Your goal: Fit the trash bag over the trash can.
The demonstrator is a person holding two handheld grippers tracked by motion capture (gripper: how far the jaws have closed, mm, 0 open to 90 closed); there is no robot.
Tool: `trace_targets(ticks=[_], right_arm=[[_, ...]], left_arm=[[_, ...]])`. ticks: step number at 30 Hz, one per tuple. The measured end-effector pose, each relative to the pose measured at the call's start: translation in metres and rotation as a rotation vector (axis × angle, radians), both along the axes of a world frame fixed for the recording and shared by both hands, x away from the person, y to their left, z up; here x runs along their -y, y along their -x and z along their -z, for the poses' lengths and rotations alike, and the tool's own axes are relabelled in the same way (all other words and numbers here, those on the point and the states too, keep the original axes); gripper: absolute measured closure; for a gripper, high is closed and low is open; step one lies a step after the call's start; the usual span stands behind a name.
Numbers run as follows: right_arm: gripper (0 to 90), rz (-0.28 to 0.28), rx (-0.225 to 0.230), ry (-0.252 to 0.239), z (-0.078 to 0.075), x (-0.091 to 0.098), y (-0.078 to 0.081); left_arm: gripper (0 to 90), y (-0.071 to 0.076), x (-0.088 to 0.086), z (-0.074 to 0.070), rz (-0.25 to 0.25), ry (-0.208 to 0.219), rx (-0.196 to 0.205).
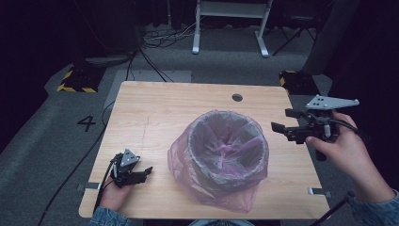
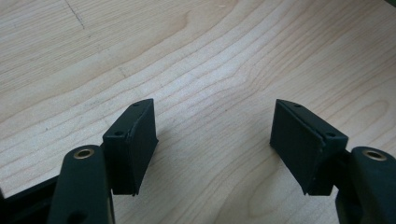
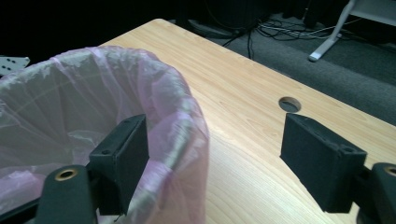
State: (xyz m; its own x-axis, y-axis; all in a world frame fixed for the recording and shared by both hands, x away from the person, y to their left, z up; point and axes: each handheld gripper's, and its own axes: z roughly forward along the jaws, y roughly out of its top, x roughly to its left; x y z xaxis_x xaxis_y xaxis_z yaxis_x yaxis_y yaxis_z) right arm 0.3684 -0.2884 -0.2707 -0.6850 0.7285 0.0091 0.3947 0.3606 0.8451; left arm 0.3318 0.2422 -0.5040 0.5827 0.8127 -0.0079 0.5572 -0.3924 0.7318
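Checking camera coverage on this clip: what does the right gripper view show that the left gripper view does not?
Right gripper view: the bin with its pink liner, the round cable hole in the table, and carpet with cables and a white desk leg beyond the far edge. Left gripper view: bare wood grain of the table, close up, between its open fingers. Both share the wooden tabletop and a pair of black fingers spread apart holding nothing.
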Motion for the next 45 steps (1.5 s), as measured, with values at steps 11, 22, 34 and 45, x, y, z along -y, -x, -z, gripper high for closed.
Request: trace_targets(ticks=[11,22,34,45], right_arm=[[23.4,0.057,0.001,-0.014,0.007,0.032,0.01],[21.2,0.093,-0.014,0.001,0.026,0.043,0.021],[20.6,0.11,-0.045,0.0,0.063,0.051,0.02],[20.6,0.129,-0.025,-0.011,0.097,0.058,0.023]], left_arm=[[31.0,0.0,0.0,0.0,-0.002,-0.001,0.001],[31.0,0.0,0.0,0.0,-0.001,-0.001,0.0],[30.9,0.0,0.0,0.0,-0.006,0.0,-0.001],[30.8,0.0,0.0,0.0,-0.008,0.001,-0.001]])
